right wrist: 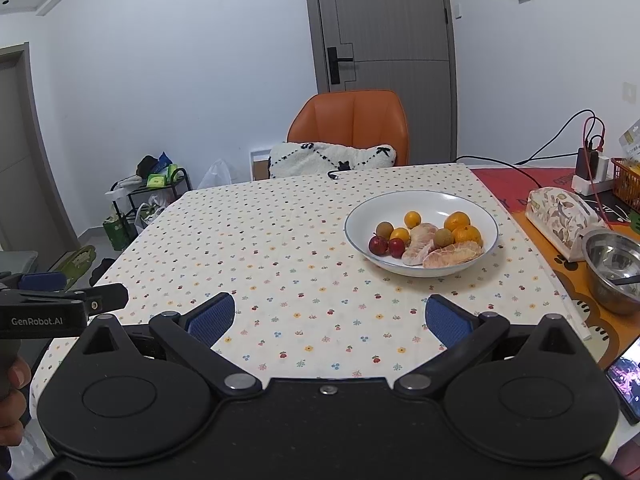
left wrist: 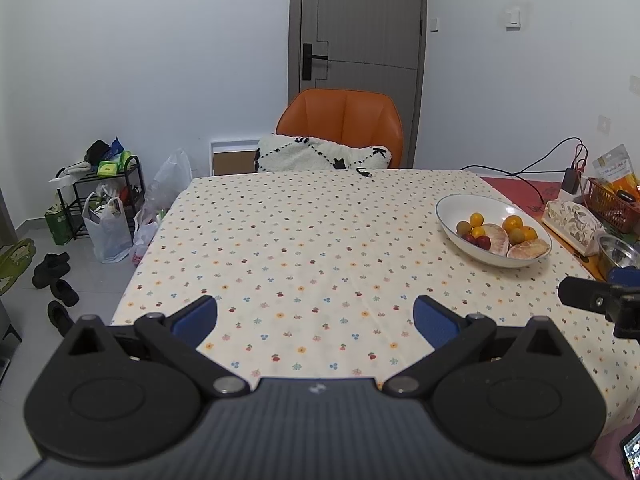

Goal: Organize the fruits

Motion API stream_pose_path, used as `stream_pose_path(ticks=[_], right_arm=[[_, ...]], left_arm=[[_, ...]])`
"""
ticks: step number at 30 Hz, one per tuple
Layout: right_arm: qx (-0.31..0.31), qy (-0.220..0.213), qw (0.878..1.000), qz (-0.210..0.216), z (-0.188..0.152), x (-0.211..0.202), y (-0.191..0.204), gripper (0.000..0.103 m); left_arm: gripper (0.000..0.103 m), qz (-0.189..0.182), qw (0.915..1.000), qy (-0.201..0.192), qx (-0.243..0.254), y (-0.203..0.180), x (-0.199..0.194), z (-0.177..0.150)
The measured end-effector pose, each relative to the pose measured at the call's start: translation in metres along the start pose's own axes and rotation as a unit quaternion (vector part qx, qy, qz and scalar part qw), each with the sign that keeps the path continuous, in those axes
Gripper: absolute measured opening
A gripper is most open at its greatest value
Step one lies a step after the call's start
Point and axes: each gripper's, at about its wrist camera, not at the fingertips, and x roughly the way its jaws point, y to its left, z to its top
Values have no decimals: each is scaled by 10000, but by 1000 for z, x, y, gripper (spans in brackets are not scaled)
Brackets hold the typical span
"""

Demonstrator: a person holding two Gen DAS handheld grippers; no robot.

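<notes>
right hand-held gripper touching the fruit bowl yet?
Apart. The right wrist view shows bare tablecloth between the open right hand-held gripper and the bowl.

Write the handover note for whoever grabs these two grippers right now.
Left gripper: open, holding nothing, hovering over the dotted tablecloth.
Right gripper: open, holding nothing, hovering just short of the white bowl.
Fruit: all in that bowl: small oranges, two red fruits, brownish round ones, peeled citrus segments. None loose on the cloth.
Steel bowl sits to the right, with a utensil inside.
Done: no sorting shows yet.
Left: everything. The right gripper is the nearer one to the fruit.
</notes>
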Motion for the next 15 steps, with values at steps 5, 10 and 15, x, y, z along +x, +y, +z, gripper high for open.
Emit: stream_pose_path(ticks=[5, 10, 15], right_arm=[[32, 19, 10000, -13, 0, 0, 0, 103], [29, 0, 10000, -12, 1, -1, 0, 103], [49, 11, 10000, -28, 1, 0, -1, 103]], left_arm=[[103, 6, 10000, -4, -5, 0, 0, 0], [103, 7, 10000, 10, 5, 1, 0, 0], [103, 10, 10000, 5, 7, 1, 0, 0]])
